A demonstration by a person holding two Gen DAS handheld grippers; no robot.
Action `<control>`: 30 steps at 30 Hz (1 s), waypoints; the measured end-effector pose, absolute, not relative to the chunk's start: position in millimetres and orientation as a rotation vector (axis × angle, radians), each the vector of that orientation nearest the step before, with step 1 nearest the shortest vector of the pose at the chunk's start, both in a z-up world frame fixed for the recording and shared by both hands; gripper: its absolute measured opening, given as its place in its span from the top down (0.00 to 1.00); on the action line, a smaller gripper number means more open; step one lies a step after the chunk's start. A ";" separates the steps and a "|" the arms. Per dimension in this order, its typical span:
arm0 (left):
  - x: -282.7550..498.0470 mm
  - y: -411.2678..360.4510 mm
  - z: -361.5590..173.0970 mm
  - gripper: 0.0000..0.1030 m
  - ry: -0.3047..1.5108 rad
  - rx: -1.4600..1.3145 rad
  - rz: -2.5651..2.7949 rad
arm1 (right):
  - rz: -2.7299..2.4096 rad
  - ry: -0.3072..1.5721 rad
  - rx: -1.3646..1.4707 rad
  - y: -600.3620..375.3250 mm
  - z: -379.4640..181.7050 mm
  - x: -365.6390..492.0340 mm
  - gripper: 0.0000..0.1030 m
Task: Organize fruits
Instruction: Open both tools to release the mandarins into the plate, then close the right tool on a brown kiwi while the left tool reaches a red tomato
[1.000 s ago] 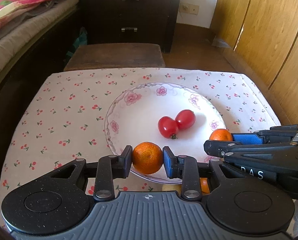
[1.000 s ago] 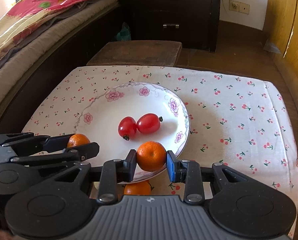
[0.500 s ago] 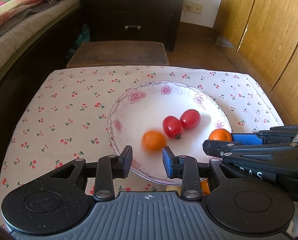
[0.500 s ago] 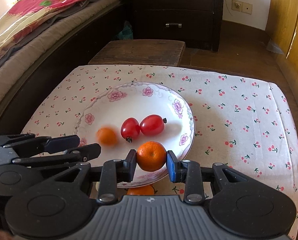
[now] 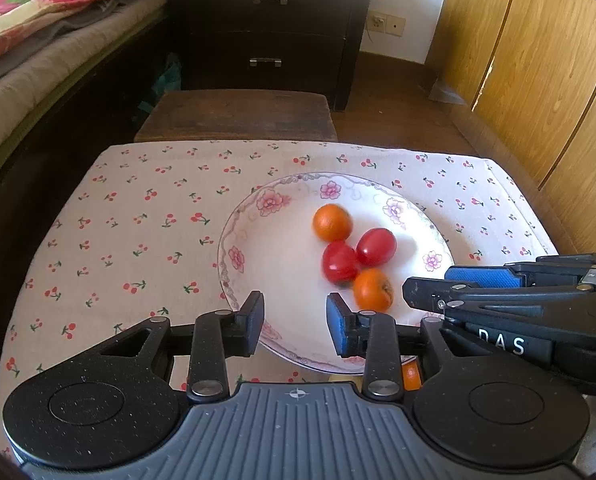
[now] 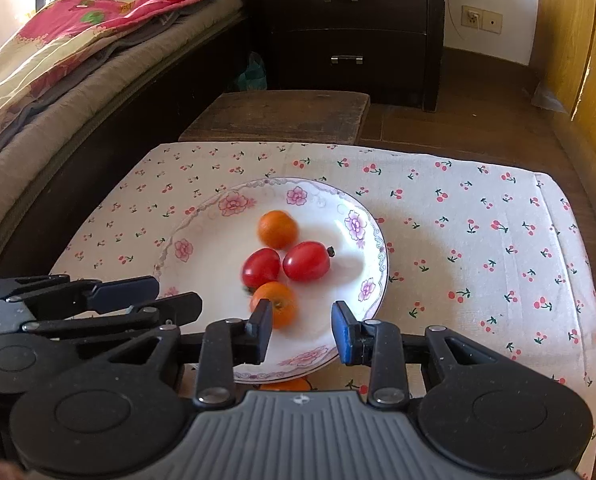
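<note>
Four fruits sit on the floral plate (image 5: 234, 236): two tangerines (image 5: 332, 222) at 12 and 6 o'clock around two tomatoes (image 5: 376, 247). My left gripper (image 5: 294, 322) and right gripper (image 6: 302, 330) gape empty; another tangerine (image 6: 286, 384) waits below the rim.

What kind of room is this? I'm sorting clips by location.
Most likely a bedroom: a bed with a floral quilt runs along the left, a dark drawer chest stands behind, and the plate sits on a low cloth-covered table.

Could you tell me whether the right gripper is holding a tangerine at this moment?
No, the right gripper is open and empty, and both tangerines, far and near, lie on the plate.
</note>
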State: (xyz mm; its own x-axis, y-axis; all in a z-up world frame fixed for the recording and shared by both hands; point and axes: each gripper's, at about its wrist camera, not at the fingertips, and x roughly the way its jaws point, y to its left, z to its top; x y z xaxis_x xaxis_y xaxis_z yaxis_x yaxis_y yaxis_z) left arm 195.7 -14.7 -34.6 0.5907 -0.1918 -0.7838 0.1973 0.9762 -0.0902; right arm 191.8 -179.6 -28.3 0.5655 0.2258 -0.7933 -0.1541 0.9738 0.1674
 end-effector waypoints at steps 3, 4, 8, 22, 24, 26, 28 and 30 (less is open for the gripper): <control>194.1 -14.0 -32.8 0.57 0.906 0.003 -0.232 | 0.224 0.935 0.087 -180.4 -25.2 189.0 0.67; 193.2 -13.4 -32.6 0.57 0.906 0.001 -0.234 | 0.226 0.932 0.085 -180.1 -24.1 187.5 0.67; 188.5 -10.3 -30.0 0.57 0.900 0.000 -0.236 | 0.228 0.933 0.076 -178.0 -21.3 179.9 0.67; 157.0 10.6 -25.2 0.55 0.909 -0.018 -0.229 | 0.269 0.947 0.061 -168.6 -12.4 130.6 0.67; 153.6 13.4 -24.9 0.55 0.911 -0.021 -0.225 | 0.289 0.955 0.056 -162.9 -13.6 119.6 0.67; 149.8 16.4 -23.9 0.55 0.909 -0.028 -0.224 | 0.305 0.968 0.045 -155.5 -16.8 110.1 0.67; 146.5 16.9 -22.6 0.55 0.904 -0.031 -0.227 | 0.317 0.986 0.048 -148.3 -21.7 104.8 0.67; 144.1 18.3 -22.2 0.55 0.903 -0.035 -0.229 | 0.332 1.006 0.057 -141.3 -27.2 101.2 0.67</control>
